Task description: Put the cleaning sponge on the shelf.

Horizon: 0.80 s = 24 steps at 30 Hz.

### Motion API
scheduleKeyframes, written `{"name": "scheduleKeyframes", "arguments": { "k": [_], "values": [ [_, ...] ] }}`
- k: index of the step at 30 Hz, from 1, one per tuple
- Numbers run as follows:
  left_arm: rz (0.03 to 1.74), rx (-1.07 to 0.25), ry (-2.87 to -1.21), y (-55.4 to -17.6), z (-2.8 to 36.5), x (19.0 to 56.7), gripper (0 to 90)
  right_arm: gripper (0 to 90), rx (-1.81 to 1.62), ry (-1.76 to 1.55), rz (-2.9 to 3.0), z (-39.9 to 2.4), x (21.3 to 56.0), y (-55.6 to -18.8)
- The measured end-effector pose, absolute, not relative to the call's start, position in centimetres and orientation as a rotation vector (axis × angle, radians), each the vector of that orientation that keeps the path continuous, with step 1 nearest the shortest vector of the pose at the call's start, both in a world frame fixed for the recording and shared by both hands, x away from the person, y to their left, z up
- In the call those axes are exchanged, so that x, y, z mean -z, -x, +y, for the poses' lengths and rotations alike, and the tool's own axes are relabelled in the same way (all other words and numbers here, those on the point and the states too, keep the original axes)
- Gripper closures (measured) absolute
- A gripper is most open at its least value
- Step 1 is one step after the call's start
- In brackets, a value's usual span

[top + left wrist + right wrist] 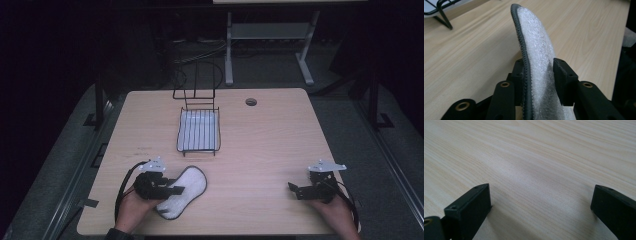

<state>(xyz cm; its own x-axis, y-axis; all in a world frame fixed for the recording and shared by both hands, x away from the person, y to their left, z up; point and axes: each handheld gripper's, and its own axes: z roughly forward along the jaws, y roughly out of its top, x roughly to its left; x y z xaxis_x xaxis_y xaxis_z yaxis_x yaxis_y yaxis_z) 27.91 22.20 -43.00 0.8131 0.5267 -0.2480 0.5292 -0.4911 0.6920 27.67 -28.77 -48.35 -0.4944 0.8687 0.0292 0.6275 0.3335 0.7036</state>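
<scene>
A white fleecy pad (190, 180) with a dark grey rim, shaped like a shoe insole, lies at the table's front left. My left gripper (175, 190) is shut on its near end. In the left gripper view the pad (536, 37) stands on edge between the two black jaws and curves up and away from my left gripper (537, 67), its far end off the wood. My right gripper (299, 191) rests at the front right, held by a hand. Its jaws are wide apart over bare wood, so my right gripper (541, 202) is open with nothing in it.
A black wire rack (198, 131) with a white liner and a tall back frame stands mid-table beyond the pad; its corner (441, 10) is near. A round cable hole (251, 102) sits at the back. The wooden table (270, 145) ends close behind both hands.
</scene>
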Motion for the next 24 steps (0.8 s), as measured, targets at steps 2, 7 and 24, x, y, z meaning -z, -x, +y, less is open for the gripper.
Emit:
{"name": "scheduleKeyframes", "arguments": {
  "k": [2,7,24],
  "values": [
    [0.768,0.009,-2.175,-27.9,22.2,42.8,67.1,2.4,-0.949,-1.327,2.251,-28.8,48.3,-27.7],
    [0.763,0.015,-2.157,-28.0,22.3,42.2,70.5,2.4,-0.949,-1.327,2.251,-28.8,48.4,-27.7],
    [0.742,-0.031,-2.159,-27.7,22.1,40.5,74.4,2.4,-0.948,-1.327,2.251,-28.8,48.4,-27.7]
  ]
}}
